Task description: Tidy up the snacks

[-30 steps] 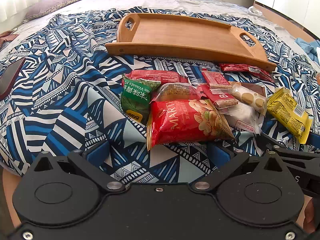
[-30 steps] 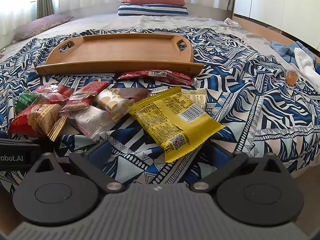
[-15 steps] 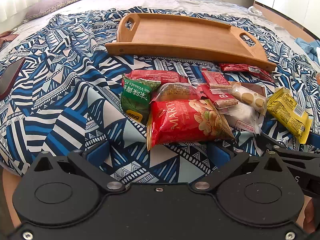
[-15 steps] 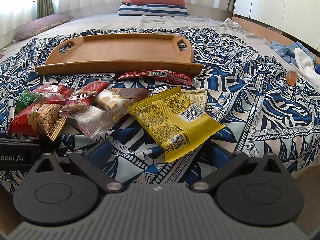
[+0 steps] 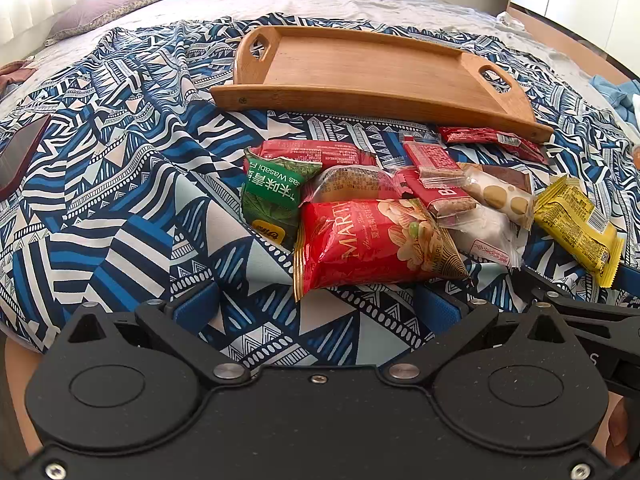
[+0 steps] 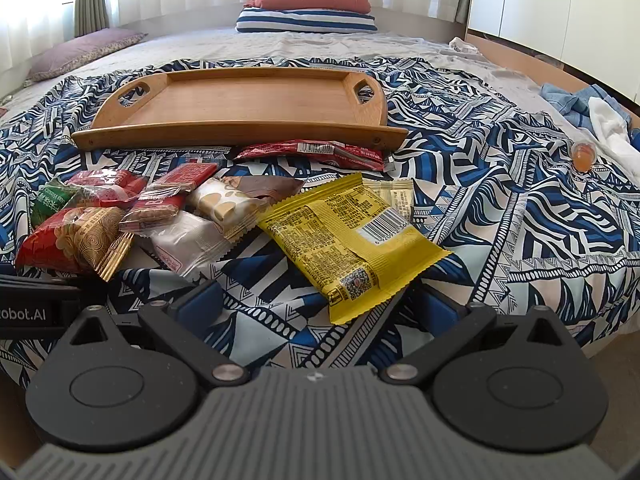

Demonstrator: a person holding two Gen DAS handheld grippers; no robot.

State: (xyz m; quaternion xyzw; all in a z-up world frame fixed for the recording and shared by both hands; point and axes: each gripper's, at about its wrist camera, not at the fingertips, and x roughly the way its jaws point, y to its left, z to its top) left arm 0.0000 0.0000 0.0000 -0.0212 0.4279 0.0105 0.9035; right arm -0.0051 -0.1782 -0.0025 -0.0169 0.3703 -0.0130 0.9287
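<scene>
Several snack packets lie in a loose heap on a blue patterned bedspread. A red nut bag is nearest my left gripper, which stands open just short of it. Beside the red bag lie a green wasabi packet and a white wrapped cake. A yellow packet lies right in front of my right gripper, also open and holding nothing. Behind the heap sits a wooden tray with nothing in it; a long red bar lies against its near rim. The tray also shows in the left wrist view.
Pillows lie at the head of the bed. Blue and white cloths and a small orange bottle sit at the right edge. A dark flat object lies at the left. The right gripper's body shows low right in the left view.
</scene>
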